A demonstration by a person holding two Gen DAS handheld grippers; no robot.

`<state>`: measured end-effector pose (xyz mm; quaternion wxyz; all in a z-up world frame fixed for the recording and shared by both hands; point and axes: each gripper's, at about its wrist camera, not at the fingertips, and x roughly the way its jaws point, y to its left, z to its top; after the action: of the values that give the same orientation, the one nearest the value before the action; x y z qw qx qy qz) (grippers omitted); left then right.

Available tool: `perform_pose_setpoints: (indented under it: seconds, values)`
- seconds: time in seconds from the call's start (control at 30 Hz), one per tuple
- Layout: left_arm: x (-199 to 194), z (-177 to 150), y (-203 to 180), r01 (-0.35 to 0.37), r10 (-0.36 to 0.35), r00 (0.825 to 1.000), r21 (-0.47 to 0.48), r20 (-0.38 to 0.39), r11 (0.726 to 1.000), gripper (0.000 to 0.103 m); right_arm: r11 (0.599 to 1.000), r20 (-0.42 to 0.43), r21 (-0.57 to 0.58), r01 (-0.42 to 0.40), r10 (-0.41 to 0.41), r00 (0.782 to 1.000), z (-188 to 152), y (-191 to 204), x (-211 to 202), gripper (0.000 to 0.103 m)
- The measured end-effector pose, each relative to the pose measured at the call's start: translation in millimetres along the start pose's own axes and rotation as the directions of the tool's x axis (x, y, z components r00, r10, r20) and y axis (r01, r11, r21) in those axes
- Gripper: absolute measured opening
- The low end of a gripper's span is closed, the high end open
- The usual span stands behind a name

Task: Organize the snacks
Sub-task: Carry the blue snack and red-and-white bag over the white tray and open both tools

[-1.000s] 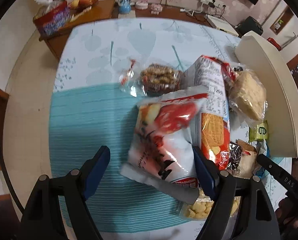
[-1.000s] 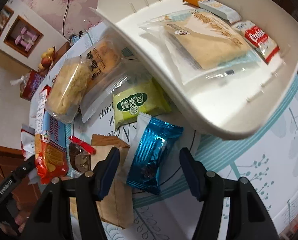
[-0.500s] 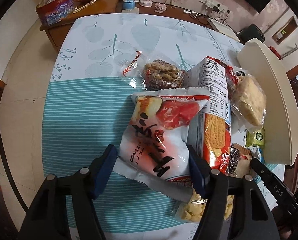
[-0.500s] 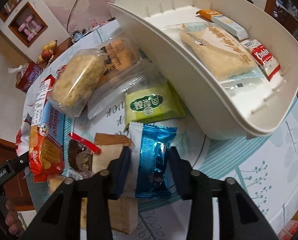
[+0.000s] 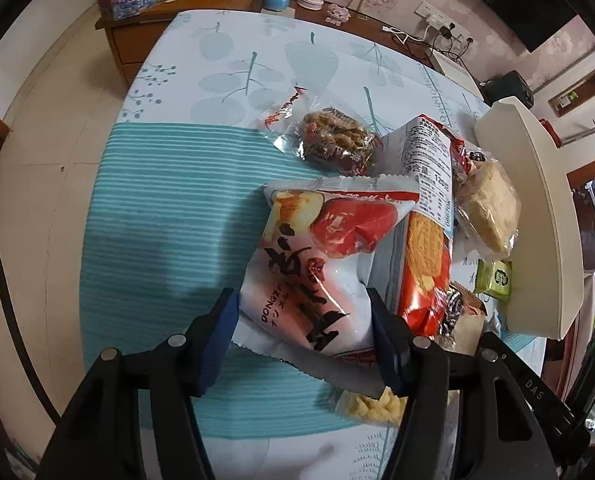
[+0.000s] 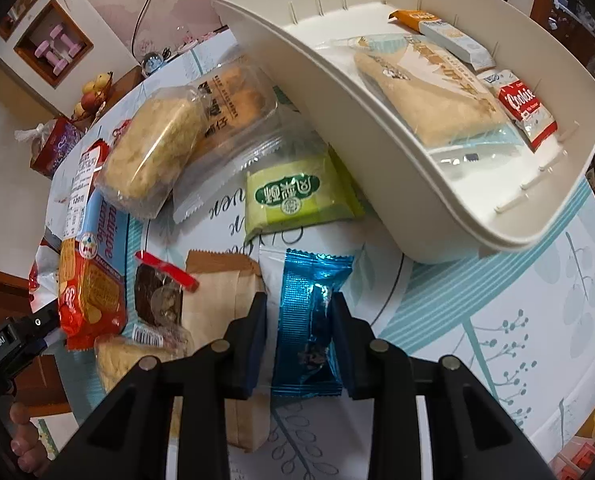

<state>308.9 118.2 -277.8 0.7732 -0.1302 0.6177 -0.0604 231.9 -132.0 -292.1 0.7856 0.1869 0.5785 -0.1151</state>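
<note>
**Both grippers closing on snack packets beside the cream tray**

The right gripper (image 6: 297,320) points steeply down with its jaws closing; the blue foil packet (image 6: 307,320) lies between them, both pads at its long edges and the foil creased where the right pad meets it. Taking the cream tray (image 6: 377,152) as landmark: the blue packet lies on the tablecloth (image 6: 517,300) just in front of the tray's near corner. A green packet (image 6: 293,196) sits against the tray's near wall, a brown paper packet (image 6: 221,280) left of the blue one, and two clear-wrapped cakes (image 6: 157,156) further left of the tray. Inside the tray lie a large flat pastry packet (image 6: 429,92), a red "Cookie" packet (image 6: 527,108) and a pale bar (image 6: 453,38).

The left gripper (image 5: 303,320) also points steeply down, jaws closing, with the white-and-red snack bag (image 5: 321,264) between them; both pads touch its lower sides, the bag bulging between. This bag lies on the teal striped band of the cloth, well left of the tray. Between bag and tray stands a red biscuit pack (image 5: 425,248). A clear packet of nut-topped sweets (image 5: 337,144) lies beyond.
</note>
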Motion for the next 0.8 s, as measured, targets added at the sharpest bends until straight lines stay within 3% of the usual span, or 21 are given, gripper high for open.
perform_pose_setpoints:
  seconds: [0.37,0.8]
  values:
    - [-37,-27,-18,0.014,-0.015,1.0,-0.016,-0.021,1.0,0.061,0.997,-0.073,-0.066,-0.028,0.023,0.997,-10,8,-20,0.03]
    - [-80,-70,-50,0.074,-0.073,0.997,-0.048,0.025,0.996,0.061,0.951,-0.039,-0.286,-0.118,0.112,0.993,-7,26,-67,0.03]
